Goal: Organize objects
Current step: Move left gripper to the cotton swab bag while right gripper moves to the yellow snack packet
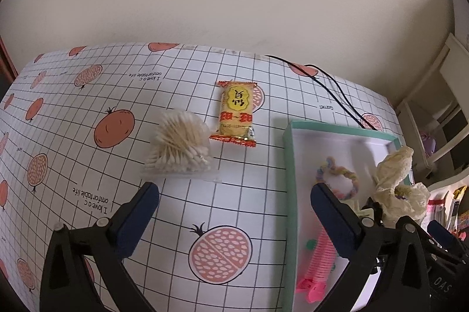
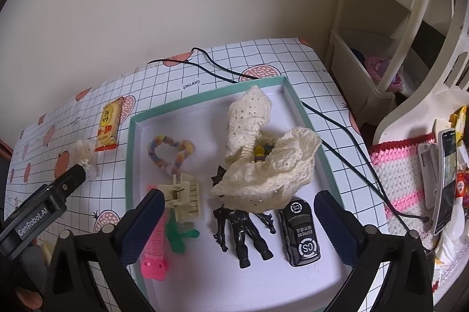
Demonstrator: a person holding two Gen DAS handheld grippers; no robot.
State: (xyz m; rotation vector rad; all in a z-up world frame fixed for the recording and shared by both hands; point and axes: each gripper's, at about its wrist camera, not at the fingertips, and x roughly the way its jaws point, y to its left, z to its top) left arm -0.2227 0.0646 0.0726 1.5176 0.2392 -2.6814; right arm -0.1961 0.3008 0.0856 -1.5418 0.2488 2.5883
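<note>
While spread wide, both hand-held grippers [image 1: 234, 212] [image 2: 239, 216] empty

Both the left claw [image 1: 234, 209] and the right claw [image 2: 239, 221] hang spread wide, gripping nothing.

Each gripper [image 2: 239, 212] has black plastic arms with silver screws and dark blue textured pads [image 2: 143, 227]. The left gripper [image 1: 234, 208] matches, its side printed "GenRobot.AI" in white.

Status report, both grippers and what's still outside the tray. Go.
Left hand-held gripper open, empty. Right hand-held gripper open over tray. Swabs and snack still on table. Nothing blocking.
</note>
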